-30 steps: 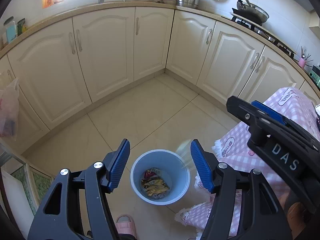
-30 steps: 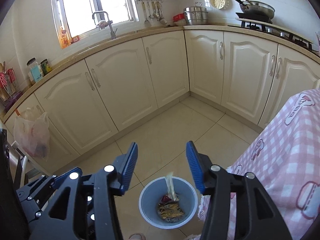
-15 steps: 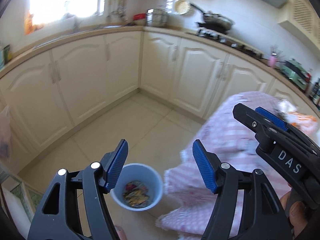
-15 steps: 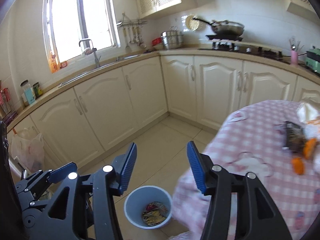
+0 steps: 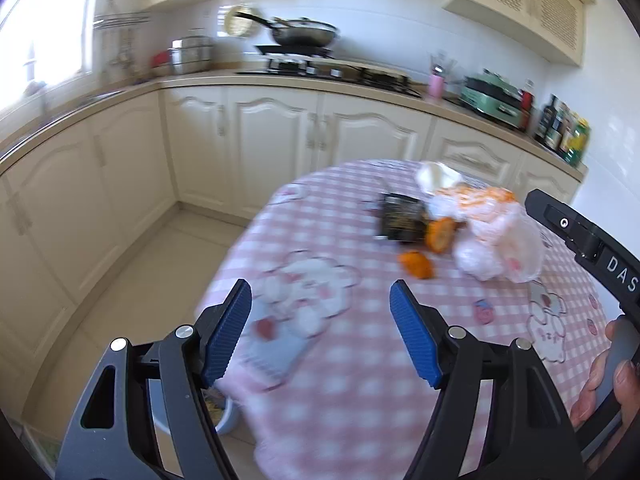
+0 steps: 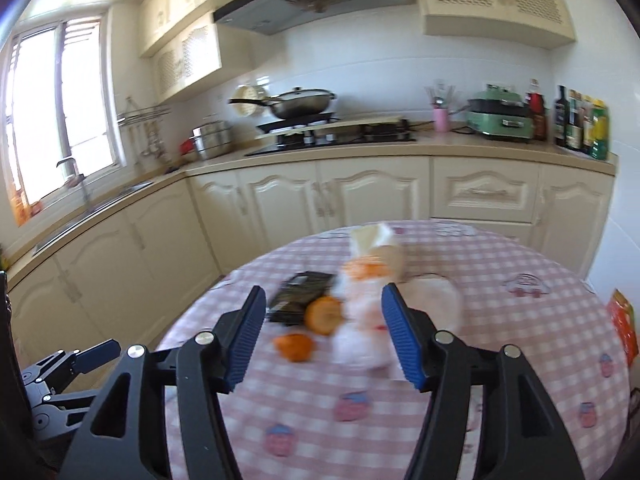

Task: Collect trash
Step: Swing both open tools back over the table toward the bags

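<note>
On the pink checked tablecloth (image 5: 360, 360) lies a trash pile: a black wrapper (image 5: 402, 216), two orange peel pieces (image 5: 440, 234), crumpled plastic bags (image 5: 496, 236) and white paper (image 5: 438, 176). My left gripper (image 5: 320, 292) hovers over the table's near edge, short of the pile, its jaws opening with nothing between them. My right gripper (image 6: 323, 292) faces the wrapper (image 6: 302, 298), peels (image 6: 323, 314) and bags (image 6: 368, 320) from closer, jaws opening, also empty. The blue bin (image 5: 226, 412) shows on the floor, mostly hidden behind my left fingers.
An orange packet (image 6: 622, 320) lies at the table's right edge. Cream cabinets (image 5: 272, 140) and a counter with a stove and wok (image 5: 304, 36), a green appliance (image 6: 500, 118) and bottles (image 6: 580, 120) run behind the table. Tiled floor (image 5: 152, 280) lies left of it.
Both views have swung up and to the right, from the bin on the floor to the tabletop with the trash pile. Both pairs of jaws stand a little wider.
</note>
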Demonstrator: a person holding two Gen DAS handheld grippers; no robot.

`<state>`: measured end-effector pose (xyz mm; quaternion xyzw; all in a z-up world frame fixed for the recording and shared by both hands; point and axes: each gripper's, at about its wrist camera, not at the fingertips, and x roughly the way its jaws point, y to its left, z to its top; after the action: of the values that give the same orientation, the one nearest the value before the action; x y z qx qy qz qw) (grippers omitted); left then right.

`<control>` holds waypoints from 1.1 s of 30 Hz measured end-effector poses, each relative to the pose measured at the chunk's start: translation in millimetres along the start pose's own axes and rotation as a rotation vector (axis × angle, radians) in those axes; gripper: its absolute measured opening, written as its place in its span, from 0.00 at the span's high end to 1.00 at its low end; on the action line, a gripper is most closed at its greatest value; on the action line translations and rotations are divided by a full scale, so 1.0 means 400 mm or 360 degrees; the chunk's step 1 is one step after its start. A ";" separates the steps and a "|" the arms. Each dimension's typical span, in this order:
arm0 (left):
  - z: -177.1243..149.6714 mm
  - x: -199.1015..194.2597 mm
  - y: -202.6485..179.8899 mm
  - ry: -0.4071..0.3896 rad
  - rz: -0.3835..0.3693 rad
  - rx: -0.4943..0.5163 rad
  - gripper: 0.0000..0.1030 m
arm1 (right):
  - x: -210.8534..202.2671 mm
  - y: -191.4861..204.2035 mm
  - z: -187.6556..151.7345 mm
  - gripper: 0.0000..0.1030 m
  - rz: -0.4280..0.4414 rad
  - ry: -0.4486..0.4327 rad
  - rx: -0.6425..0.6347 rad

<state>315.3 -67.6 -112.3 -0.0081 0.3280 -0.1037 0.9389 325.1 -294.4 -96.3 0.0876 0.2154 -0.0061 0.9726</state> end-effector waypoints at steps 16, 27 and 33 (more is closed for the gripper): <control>0.054 0.244 -0.197 0.0268 -0.0123 0.0188 0.41 | 0.090 -0.117 0.006 0.42 -0.0030 0.0073 0.0075; 0.071 0.246 -0.174 0.0247 -0.0211 0.0137 0.80 | 0.159 -0.051 0.018 0.42 -0.0030 0.0163 -0.0067; 0.065 0.204 -0.130 0.0199 -0.0282 0.0073 0.91 | 0.204 -0.044 0.000 0.70 -0.0038 0.0279 -0.0117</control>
<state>383.7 -136.2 -137.5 -0.0091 0.3815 -0.1940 0.9038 398.2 -309.8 -133.5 0.0495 0.3008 -0.0021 0.9524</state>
